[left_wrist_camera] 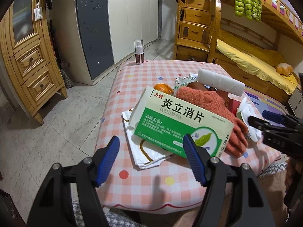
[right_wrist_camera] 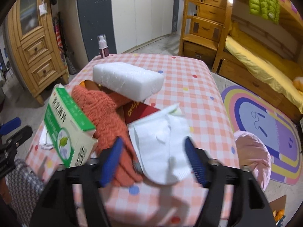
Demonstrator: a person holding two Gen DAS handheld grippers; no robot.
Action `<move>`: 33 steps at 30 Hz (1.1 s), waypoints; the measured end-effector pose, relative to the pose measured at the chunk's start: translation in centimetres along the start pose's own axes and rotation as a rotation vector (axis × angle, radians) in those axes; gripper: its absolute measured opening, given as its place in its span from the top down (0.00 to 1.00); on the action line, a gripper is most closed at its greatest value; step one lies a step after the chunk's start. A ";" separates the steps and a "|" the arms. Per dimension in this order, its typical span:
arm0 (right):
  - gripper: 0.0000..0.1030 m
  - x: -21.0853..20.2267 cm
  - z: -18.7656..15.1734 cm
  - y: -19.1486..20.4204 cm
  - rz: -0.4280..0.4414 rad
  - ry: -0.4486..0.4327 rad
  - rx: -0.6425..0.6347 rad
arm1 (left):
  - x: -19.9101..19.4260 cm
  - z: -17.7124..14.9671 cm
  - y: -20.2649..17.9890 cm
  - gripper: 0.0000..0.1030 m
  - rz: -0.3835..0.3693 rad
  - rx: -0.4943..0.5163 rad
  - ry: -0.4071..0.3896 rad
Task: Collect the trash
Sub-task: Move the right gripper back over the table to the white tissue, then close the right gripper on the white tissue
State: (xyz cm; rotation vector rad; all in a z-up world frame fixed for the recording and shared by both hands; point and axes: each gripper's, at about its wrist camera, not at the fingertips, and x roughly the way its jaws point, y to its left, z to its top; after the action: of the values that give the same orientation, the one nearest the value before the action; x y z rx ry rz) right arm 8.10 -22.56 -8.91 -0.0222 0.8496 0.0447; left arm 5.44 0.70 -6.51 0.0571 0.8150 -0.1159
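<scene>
Hovering open: left gripper (left_wrist_camera: 151, 158) is straddling the medicine box (left_wrist_camera: 181, 124) at frame center; right gripper (right_wrist_camera: 153, 162), jaws apart, is over the white wrapper (right_wrist_camera: 162, 147). Risk: either closing is snagging the orange glove (right_wrist_camera: 106, 111), dragging the foam block (right_wrist_camera: 128, 80).

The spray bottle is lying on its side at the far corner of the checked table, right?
Not quite. The spray bottle stands upright, not on its side, at the far corner of the checked table. The left wrist view shows this plainly.
</scene>
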 end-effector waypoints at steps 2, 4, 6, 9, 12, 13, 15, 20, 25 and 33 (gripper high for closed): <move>0.16 0.7 0.4 0.1 -0.010 -0.008 0.016 | 0.3 0.0 0.0 0.34 -0.001 -0.004 0.005; 0.16 1.5 0.7 0.2 -0.023 -0.008 0.040 | 0.7 0.0 0.1 0.34 -0.001 -0.005 0.010; 0.16 2.0 1.0 0.3 -0.046 -0.013 0.054 | 0.9 -0.2 0.1 0.34 -0.002 -0.006 0.016; 0.17 2.8 1.1 0.8 -0.120 -0.006 0.031 | 1.1 -0.3 0.1 0.34 -0.006 -0.010 0.023; 0.28 2.8 0.6 0.3 -0.102 0.030 0.055 | 1.2 -0.5 0.1 0.34 -0.007 -0.006 0.026; 0.35 2.8 0.4 0.1 -0.094 0.040 0.063 | 1.2 -0.5 0.1 0.34 -0.009 -0.007 0.026; 0.48 2.6 0.0 -0.3 -0.075 0.060 0.077 | 1.2 -0.5 0.2 0.34 -0.014 -0.007 0.029; 0.88 0.9 -1.1 -2.0 -0.042 0.059 0.108 | 1.0 -0.9 0.1 0.34 -0.030 -0.011 0.038; 0.97 -2.7 -1.6 -4.2 0.011 -0.007 0.143 | 0.5 -1.3 0.4 0.34 -0.029 -0.010 0.035; 0.97 -4.8 -1.7 -3.0 0.087 -0.052 0.068 | 0.4 -2.1 0.5 0.28 -0.028 -0.013 0.058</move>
State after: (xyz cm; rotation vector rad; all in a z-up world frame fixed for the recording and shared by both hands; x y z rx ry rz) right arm 3.86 -25.76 -6.44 0.0795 0.7993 0.0971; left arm 4.22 1.33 -8.24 0.0371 0.8744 -0.1354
